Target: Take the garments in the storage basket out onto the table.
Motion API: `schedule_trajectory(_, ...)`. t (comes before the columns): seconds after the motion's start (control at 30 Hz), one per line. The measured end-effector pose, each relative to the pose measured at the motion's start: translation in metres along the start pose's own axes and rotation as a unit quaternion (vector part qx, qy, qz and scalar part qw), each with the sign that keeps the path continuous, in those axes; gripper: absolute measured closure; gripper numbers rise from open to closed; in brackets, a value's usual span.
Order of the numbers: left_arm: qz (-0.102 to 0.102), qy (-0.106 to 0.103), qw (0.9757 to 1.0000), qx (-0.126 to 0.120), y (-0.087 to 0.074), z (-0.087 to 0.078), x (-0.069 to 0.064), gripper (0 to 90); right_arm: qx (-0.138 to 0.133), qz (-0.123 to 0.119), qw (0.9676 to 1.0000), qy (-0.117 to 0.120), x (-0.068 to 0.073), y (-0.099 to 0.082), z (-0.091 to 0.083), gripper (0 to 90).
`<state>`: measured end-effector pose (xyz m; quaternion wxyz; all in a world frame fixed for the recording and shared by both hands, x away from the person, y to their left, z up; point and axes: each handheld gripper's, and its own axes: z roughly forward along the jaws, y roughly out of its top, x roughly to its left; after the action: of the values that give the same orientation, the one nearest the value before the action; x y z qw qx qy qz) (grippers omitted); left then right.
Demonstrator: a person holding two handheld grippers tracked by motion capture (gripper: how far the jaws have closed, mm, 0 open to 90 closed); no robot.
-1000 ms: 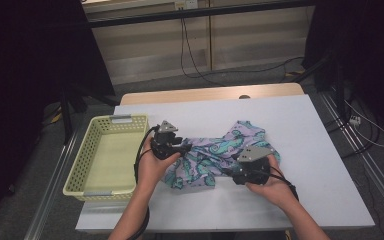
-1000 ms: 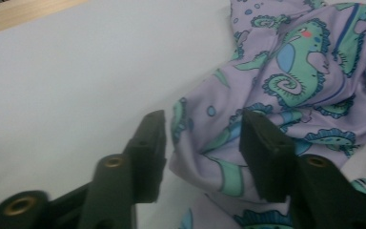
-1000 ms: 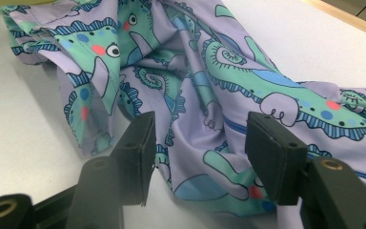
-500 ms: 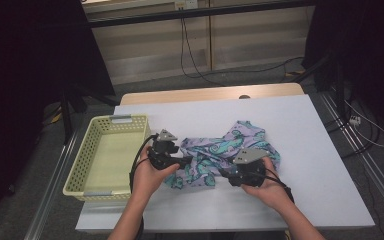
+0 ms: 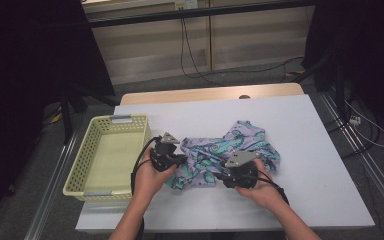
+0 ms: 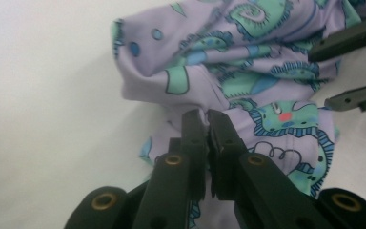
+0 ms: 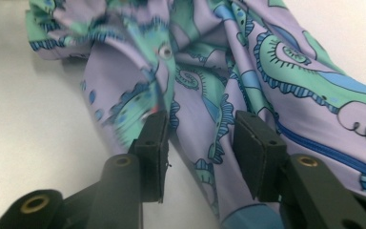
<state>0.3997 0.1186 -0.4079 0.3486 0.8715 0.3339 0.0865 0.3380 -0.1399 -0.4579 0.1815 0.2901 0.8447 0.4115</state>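
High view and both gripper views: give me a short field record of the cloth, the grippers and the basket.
cloth: patterned lilac and teal cloth, crumpled on the white table
left gripper: left gripper, jaws just closed, pinching a fold at the cloth's edge
right gripper: right gripper, jaws closing, a gap remains, cloth lies between them
basket: yellow basket, at the table's left, nothing inside
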Motion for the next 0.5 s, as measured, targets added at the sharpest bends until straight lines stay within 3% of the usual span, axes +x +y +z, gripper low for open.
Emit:
schedule_trajectory(0.17, -0.014, 0.020, 0.9993, -0.027, 0.001, -0.015, 0.015, 86.9, 0.016, 0.003, 0.9999, -0.002, -0.001, -0.001, 0.008, 64.4)
schedule_trajectory(0.27, -0.028, 0.018, 0.9984, -0.045, 0.001, -0.018, 0.021, 87.0, 0.024, 0.007, 0.9997, -0.001, -0.003, -0.003, 0.014, 72.5)
schedule_trajectory(0.4, -0.027, 0.017, 0.9984, -0.046, 0.002, -0.015, 0.023, 87.2, 0.027, 0.022, 0.9994, 0.003, -0.010, -0.003, 0.013, 89.3)
schedule_trajectory(0.5, -0.029, 0.009, 0.9984, -0.048, 0.002, -0.013, 0.023, 87.3, 0.030, 0.028, 0.9991, 0.011, -0.014, -0.004, 0.004, 90.0)
